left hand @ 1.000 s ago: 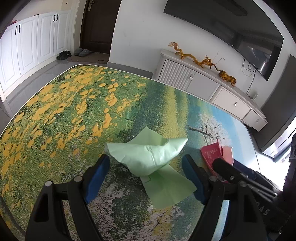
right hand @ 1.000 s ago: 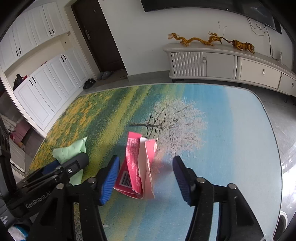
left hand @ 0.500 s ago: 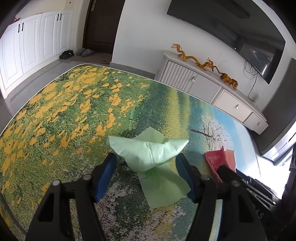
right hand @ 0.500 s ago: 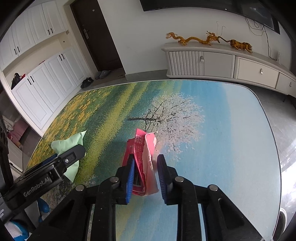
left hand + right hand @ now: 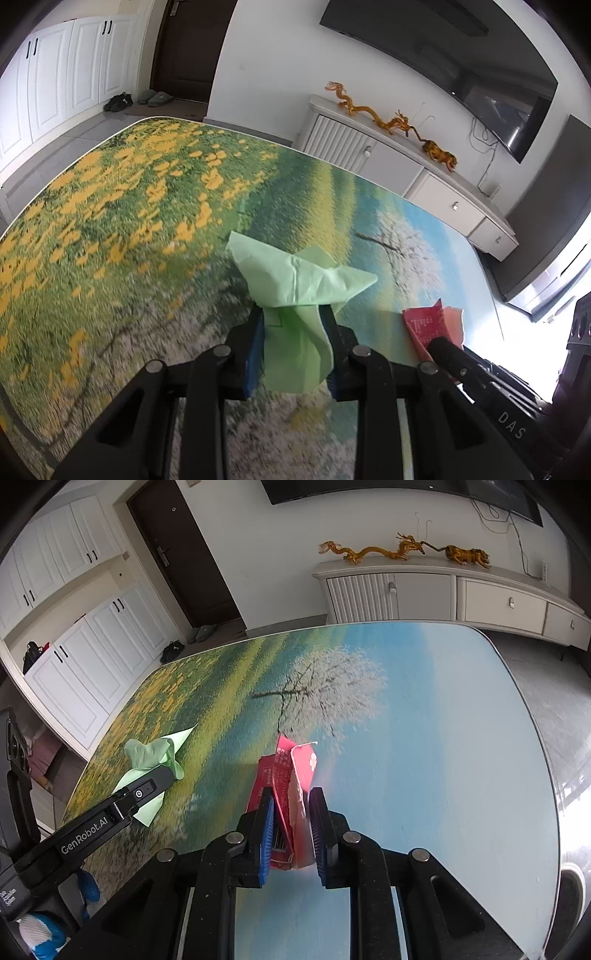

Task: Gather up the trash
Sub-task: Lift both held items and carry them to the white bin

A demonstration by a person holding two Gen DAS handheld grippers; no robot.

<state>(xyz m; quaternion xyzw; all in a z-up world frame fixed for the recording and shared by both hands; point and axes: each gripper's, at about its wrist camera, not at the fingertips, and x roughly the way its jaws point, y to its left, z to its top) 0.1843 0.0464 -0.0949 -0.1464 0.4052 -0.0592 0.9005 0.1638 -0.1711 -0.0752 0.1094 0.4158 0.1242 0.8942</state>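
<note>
Here the grasping step is judged to be in hand, with both pieces of trash taken at once. Toward the left part of the bench [image 5: 110, 229], over the yellow-flower print, the green paper [image 5: 295, 295] is clamped by the left tool [image 5: 293, 343]: its blue pads [image 5: 255, 354] are pressed into the crumpled sheet, whose upper folds stand above them and whose lower flap hangs between the fingers. Whether the sheet is clear of the bench cannot be told.

Further right, on the blue part of the print near the painted tree [image 5: 314, 686], the red wrapper [image 5: 288, 797] is caught between the pads of the right tool [image 5: 291, 830]. The jaws are closing on it, and the torn, flattened packet is already squeezed upright between them, its barcode end low in the grip. The two pieces are well apart, each in its own tool.

The next move is judged to call for a firm hold on both before a lift straight off the bench and a carry to a bin; none is seen in either view. The thin paper could slip or tear if pulled sideways.
</note>
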